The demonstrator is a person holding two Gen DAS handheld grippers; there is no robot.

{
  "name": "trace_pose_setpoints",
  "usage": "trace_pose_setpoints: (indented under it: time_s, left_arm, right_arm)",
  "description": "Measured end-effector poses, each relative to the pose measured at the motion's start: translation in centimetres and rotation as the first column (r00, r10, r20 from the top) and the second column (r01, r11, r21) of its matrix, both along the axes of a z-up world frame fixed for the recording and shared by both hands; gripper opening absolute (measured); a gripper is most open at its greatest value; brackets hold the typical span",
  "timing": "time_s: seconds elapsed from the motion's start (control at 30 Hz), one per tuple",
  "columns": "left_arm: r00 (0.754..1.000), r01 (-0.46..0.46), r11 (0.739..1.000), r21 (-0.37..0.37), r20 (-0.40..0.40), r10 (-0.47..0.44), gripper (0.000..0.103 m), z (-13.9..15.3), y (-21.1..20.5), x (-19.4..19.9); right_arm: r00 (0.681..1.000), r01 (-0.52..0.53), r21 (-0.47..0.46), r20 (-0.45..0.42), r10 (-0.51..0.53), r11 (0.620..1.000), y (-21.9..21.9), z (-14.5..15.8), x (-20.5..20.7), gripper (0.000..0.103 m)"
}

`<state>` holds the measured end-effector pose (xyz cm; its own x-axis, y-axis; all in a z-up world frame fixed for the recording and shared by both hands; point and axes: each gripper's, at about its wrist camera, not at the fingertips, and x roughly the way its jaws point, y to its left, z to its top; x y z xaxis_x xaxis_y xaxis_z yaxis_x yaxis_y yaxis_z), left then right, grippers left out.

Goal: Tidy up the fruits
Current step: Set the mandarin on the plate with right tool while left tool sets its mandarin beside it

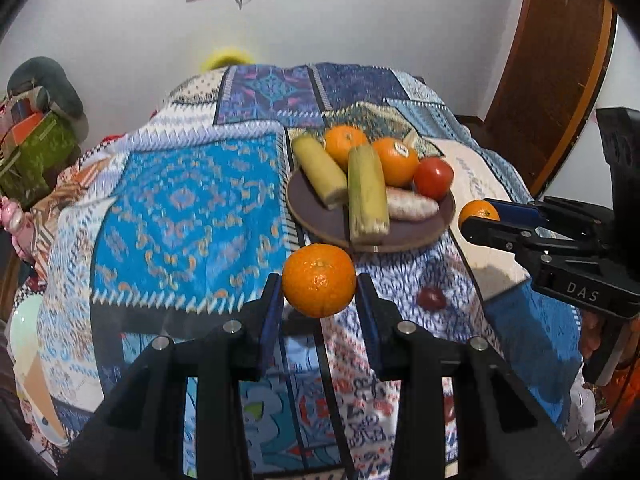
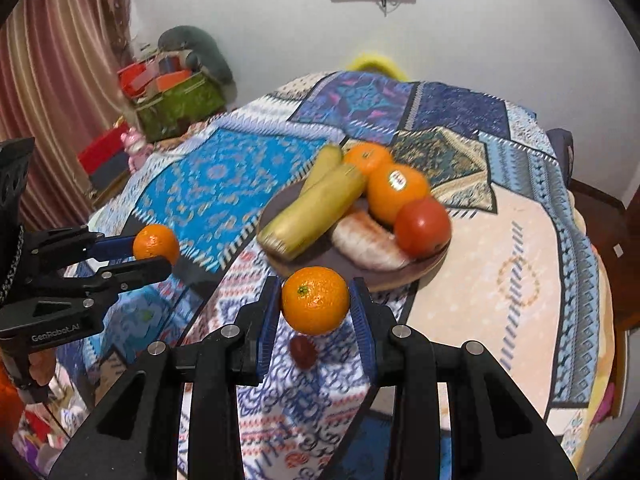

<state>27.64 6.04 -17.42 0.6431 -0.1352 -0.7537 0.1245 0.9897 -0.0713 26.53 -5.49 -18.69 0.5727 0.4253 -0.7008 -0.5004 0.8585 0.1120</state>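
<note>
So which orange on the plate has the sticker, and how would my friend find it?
Find the round brown plate on the patchwork tablecloth. Two oranges sit at its far edge, beyond the two corn cobs. The stickered orange is the bigger one, touching the red tomato; the other orange behind it is smaller and shows no sticker.

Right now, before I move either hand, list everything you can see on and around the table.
Round brown plate: one, mid-table on the patchwork cloth.
Oranges on plate: two; one stickered, one behind.
Pale green corn cobs: two, on plate.
Red tomato: one, plate's right edge.
Pinkish sweet potato: one, on plate.
Small dark red fruit: one, on cloth.
Left tongs: shut on a small orange.
Right tongs: shut on another small orange.
</note>
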Motion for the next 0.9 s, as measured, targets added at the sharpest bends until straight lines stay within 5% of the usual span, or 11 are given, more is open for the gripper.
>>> trace_pose_setpoints:
  time_s: [0.33, 0.9]
  left_arm:
    - [1.0, 0.0, 1.0, 0.014, 0.026, 0.0, 0.037, 0.7, -0.2, 3.7]
    - [0.999, 0.013, 1.0, -0.005, -0.031, -0.013, 0.037, -3.1, -0.5, 9.3]
  right_arm:
    - [0.999, 0.025, 0.019, 0.047, -0.026, 1.0, -0.5, 0.9, 2.6, 0.032]
    - [0.999, 0.023, 0.024, 0.022, -0.023, 0.999, 0.3, -1.4, 7.9, 0.032]
